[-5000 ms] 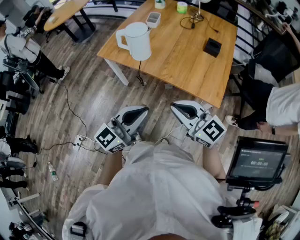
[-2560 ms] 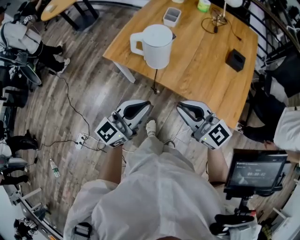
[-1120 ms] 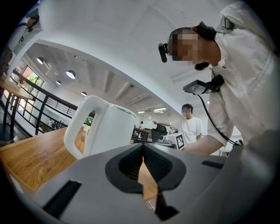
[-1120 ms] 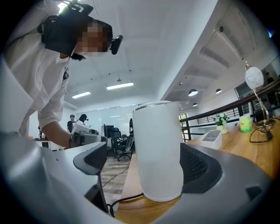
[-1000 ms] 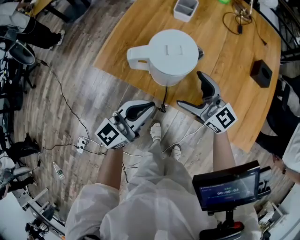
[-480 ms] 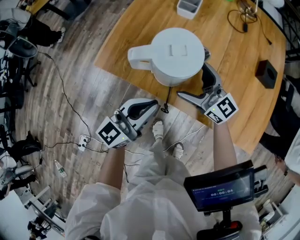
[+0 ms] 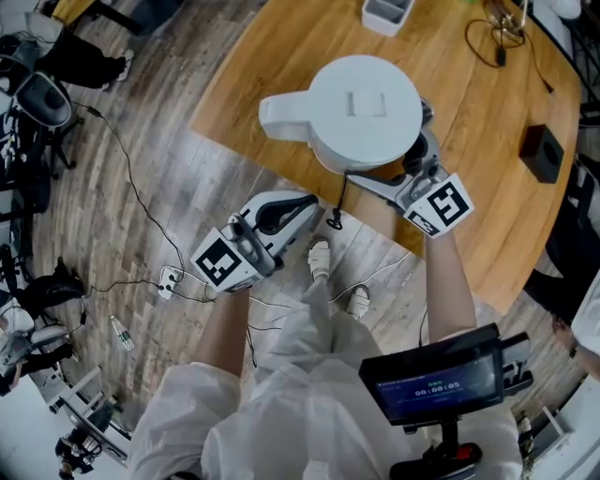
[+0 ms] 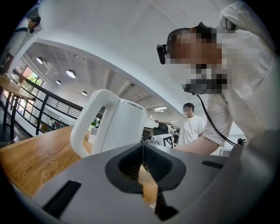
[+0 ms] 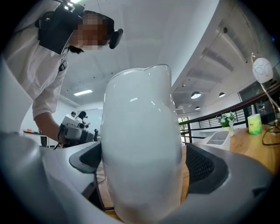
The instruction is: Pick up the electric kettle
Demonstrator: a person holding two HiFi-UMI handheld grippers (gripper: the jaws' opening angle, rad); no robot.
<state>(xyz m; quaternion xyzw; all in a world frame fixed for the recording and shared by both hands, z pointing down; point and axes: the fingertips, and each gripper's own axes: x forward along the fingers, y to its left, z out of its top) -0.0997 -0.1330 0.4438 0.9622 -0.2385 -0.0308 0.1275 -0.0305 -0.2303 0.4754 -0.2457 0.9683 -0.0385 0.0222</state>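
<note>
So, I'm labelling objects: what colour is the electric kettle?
The electric kettle is plain white all over; clearest in the head view.

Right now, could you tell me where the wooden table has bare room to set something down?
On the wooden table, the widest bare wood lies between the electric kettle and the black box. A smaller patch lies beside the kettle's handle, toward the corner. The far edge is crowded: white tray and cables.

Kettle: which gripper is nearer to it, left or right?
Right. The right gripper, jaws just opening, has the kettle between them; the left gripper, shut, is at the edge of the table, apart from the kettle.
</note>
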